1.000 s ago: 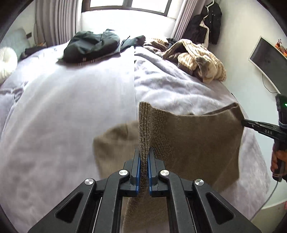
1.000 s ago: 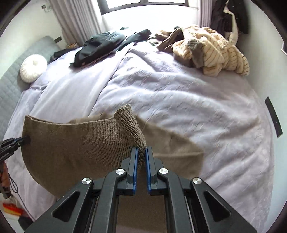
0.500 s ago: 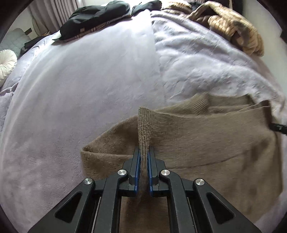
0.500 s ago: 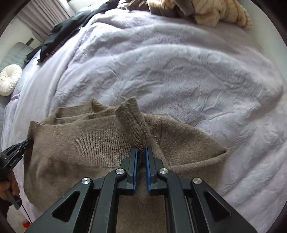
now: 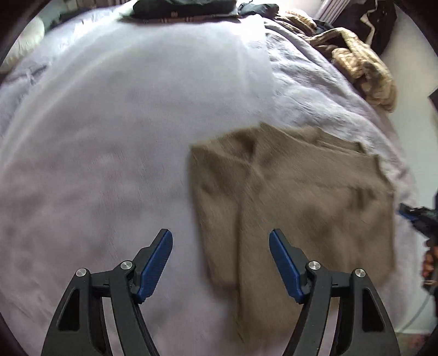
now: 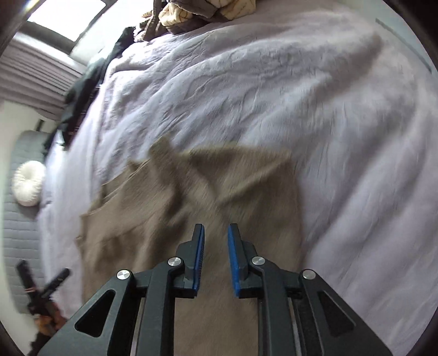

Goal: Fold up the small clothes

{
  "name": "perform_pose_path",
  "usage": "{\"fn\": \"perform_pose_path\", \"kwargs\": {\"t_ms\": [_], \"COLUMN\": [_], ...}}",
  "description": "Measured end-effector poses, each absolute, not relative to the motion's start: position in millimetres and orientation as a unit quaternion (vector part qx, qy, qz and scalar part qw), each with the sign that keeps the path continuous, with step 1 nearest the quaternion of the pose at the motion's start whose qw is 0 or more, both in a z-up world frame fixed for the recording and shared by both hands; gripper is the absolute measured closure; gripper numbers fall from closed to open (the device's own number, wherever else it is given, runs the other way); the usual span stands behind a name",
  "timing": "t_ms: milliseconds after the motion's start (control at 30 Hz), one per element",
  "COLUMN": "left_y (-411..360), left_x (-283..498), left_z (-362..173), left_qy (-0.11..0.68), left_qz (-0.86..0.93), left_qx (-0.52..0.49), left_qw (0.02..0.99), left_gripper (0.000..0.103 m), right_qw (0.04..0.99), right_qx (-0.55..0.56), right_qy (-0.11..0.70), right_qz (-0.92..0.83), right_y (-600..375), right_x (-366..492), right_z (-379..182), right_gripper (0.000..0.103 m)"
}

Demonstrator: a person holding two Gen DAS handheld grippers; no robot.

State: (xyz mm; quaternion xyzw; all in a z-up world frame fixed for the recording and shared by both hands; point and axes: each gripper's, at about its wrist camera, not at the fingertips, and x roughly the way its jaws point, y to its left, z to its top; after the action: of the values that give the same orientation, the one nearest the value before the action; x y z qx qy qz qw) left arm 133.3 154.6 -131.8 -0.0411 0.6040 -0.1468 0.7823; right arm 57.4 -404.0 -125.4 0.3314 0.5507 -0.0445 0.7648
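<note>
A tan knitted garment (image 5: 295, 191) lies flat on the lilac bedspread (image 5: 123, 137), blurred by motion; it also shows in the right wrist view (image 6: 175, 219). My left gripper (image 5: 220, 238) is wide open and empty, just above the garment's near left edge. My right gripper (image 6: 216, 232) is partly open and empty above the garment's near right part. The right gripper's tip shows at the far right of the left wrist view (image 5: 416, 216). The left gripper shows at the lower left of the right wrist view (image 6: 41, 284).
A dark jacket (image 5: 180, 8) lies at the far end of the bed. A pile of beige striped clothes (image 5: 364, 71) lies at the far right; it also shows in the right wrist view (image 6: 197, 11). A white round cushion (image 6: 28, 186) rests on a grey sofa.
Both grippers held the garment's edge, lowered it onto the bed, then opened and let go. The garment now lies flat. Both grippers have pulled back a little.
</note>
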Motion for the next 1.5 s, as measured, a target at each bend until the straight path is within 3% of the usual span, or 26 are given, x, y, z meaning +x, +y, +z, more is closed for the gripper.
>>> {"fn": "perform_pose_path", "kwargs": {"t_ms": [67, 100, 367, 533, 600, 633, 667, 733, 767, 900, 1033, 1233, 1500], "left_y": [153, 151, 129, 130, 128, 125, 118, 105, 99, 96, 125, 168, 160], "left_x": [115, 106, 83, 91, 94, 95, 97, 92, 89, 70, 57, 43, 43], "left_z": [-136, -140, -171, -169, -166, -163, -160, -153, -151, -163, -191, -171, -124], "left_qy": [0.621, 0.631, 0.657, 0.638, 0.633, 0.634, 0.635, 0.644, 0.648, 0.661, 0.684, 0.662, 0.602], "left_qz": [-0.185, -0.209, -0.281, -0.309, -0.331, -0.34, -0.35, -0.365, -0.373, -0.379, -0.309, -0.238, -0.232], "left_qx": [-0.071, -0.086, -0.108, -0.172, -0.193, -0.189, -0.17, -0.093, -0.056, 0.069, 0.15, 0.101, -0.026], "left_qw": [0.758, 0.742, 0.692, 0.684, 0.673, 0.669, 0.668, 0.666, 0.662, 0.644, 0.643, 0.703, 0.763], "left_gripper": [0.029, 0.029, 0.029, 0.029, 0.029, 0.036, 0.056, 0.085, 0.087, 0.087, 0.087, 0.087, 0.087], "right_qw": [0.75, 0.742, 0.662, 0.645, 0.633, 0.628, 0.624, 0.65, 0.664, 0.7, 0.664, 0.654, 0.681], "right_qx": [0.368, 0.381, 0.5, 0.582, 0.616, 0.623, 0.624, 0.591, 0.571, 0.5, 0.488, 0.509, 0.428], "right_qy": [0.549, 0.552, 0.558, 0.493, 0.464, 0.461, 0.464, 0.476, 0.481, 0.508, 0.563, 0.557, 0.594], "right_qz": [-0.018, -0.008, 0.01, -0.048, -0.066, -0.069, -0.067, -0.049, -0.037, -0.025, -0.065, -0.047, -0.011], "right_y": [-393, -386, -346, -368, -378, -379, -381, -380, -378, -377, -381, -364, -311], "right_x": [32, 20, -75, -90, -84, -81, -75, -63, -58, -45, -48, -69, -55], "right_z": [-127, -128, -173, -199, -209, -211, -209, -189, -177, -152, -188, -179, -150], "right_gripper": [0.045, 0.042, 0.042, 0.042, 0.048, 0.085, 0.094, 0.094, 0.094, 0.094, 0.094, 0.089, 0.089]}}
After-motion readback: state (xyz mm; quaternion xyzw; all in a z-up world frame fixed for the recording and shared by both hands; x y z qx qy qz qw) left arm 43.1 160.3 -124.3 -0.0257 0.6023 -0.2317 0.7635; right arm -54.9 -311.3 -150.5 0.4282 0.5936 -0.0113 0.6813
